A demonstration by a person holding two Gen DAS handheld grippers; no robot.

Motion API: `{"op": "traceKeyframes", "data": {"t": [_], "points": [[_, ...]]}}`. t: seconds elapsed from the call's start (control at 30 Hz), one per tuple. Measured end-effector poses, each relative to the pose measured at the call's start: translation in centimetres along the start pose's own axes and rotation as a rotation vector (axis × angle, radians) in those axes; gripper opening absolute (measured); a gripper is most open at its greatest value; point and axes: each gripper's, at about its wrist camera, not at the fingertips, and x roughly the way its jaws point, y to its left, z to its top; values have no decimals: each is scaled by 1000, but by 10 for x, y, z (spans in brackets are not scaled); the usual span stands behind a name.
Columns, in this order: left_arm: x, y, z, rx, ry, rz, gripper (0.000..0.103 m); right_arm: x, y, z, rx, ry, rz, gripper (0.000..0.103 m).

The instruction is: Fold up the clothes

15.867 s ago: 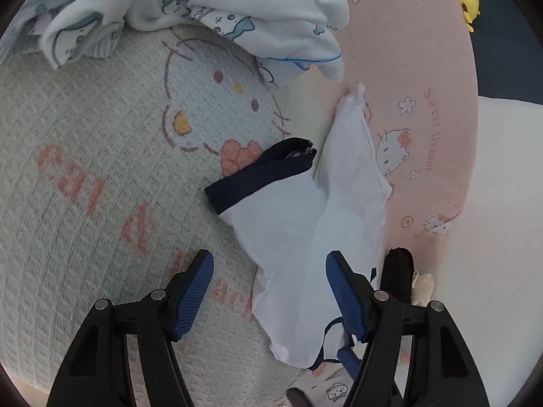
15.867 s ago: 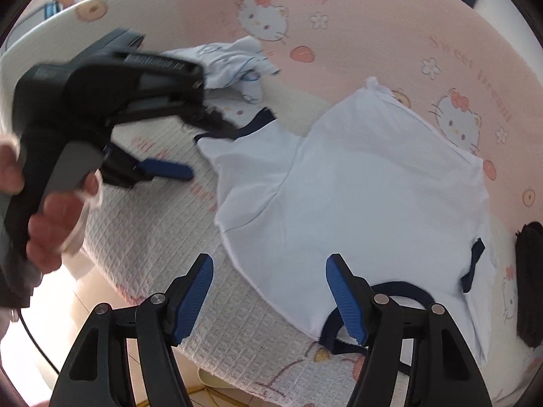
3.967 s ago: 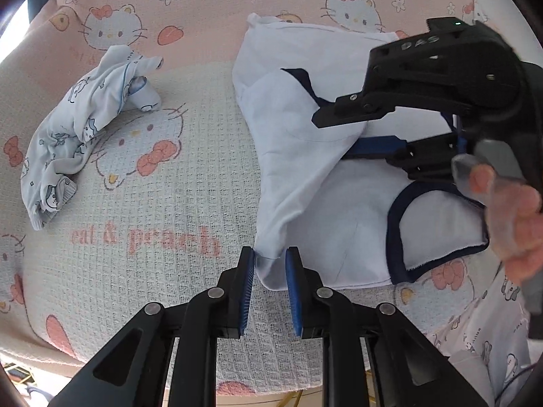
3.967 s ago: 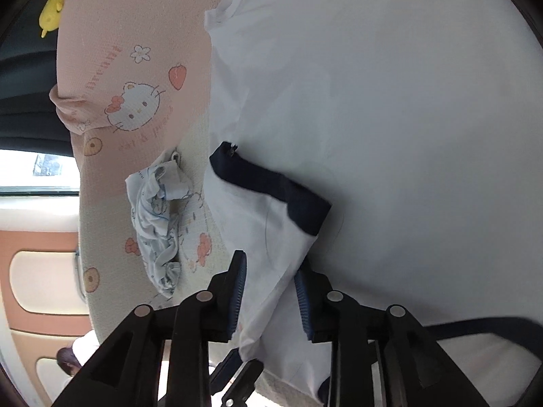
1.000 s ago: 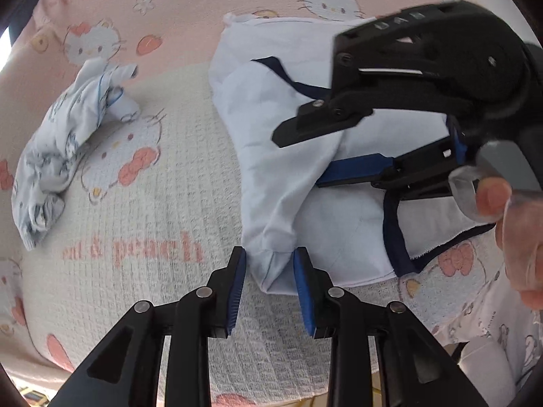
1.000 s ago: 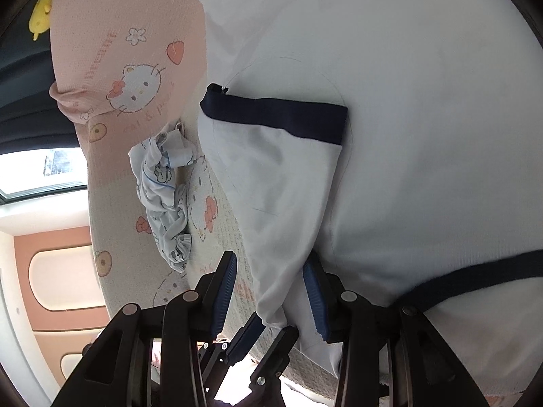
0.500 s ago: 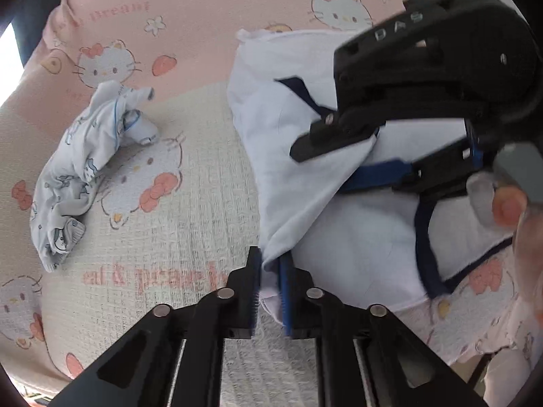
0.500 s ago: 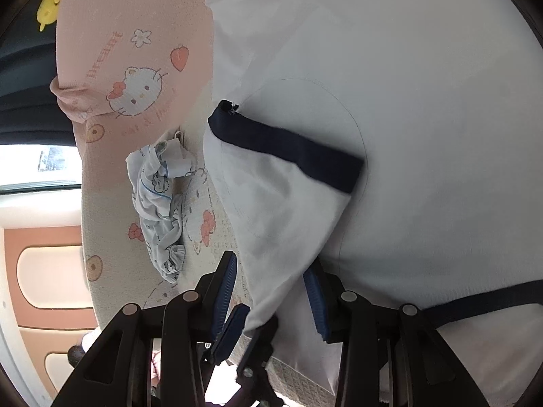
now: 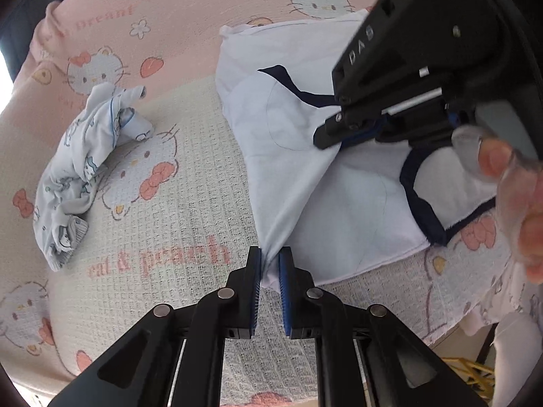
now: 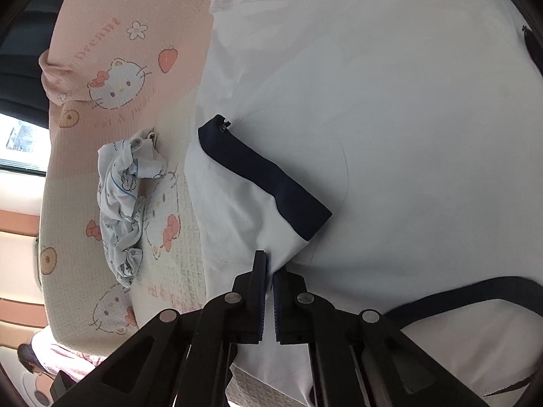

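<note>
White shirt (image 9: 298, 156) lies spread on blanket (image 9: 190, 203). Corner at 6 o'clock is pinched in left gripper (image 9: 270, 264). Sleeve edge, probably one layer, has just been clamped by right gripper (image 10: 270, 273). Both points should be raised evenly, cloth kept taut. Crumpled garment (image 9: 91, 169) sits at 10 o'clock.

The cream waffle-weave blanket (image 9: 190, 203) bears pink lettering reading "eat & peach" (image 9: 159, 259), printed just below the cat face with the red bow at the blanket's middle. The pink blanket border (image 9: 190, 34) above that cat face carries "Dream" (image 9: 105, 18) in darker pink, with the word before it cut off. The black right gripper body (image 9: 424, 44) shows the white letters "DAS" (image 9: 361, 45) on its side.
</note>
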Motion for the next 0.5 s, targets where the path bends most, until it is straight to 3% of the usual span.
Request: {"op": "traceKeyframes", "data": {"t": [0.1, 0.23, 0.37, 0.4, 0.5], "points": [[-4, -3, -2, 18, -1, 21, 9, -11, 4, 2, -38, -40, -37, 1], [-6, 2, -1, -4, -7, 16, 9, -13, -4, 5, -19, -16, 6, 1], [-4, 10, -1, -42, -12, 1, 9, -13, -18, 3, 55, -30, 153, 3], [-3, 12, -1, -53, -14, -5, 9, -11, -22, 4, 82, -21, 202, 8], [-1, 17, -3, -90, -12, -27, 9, -8, -30, 7, 109, -18, 270, 46]]}}
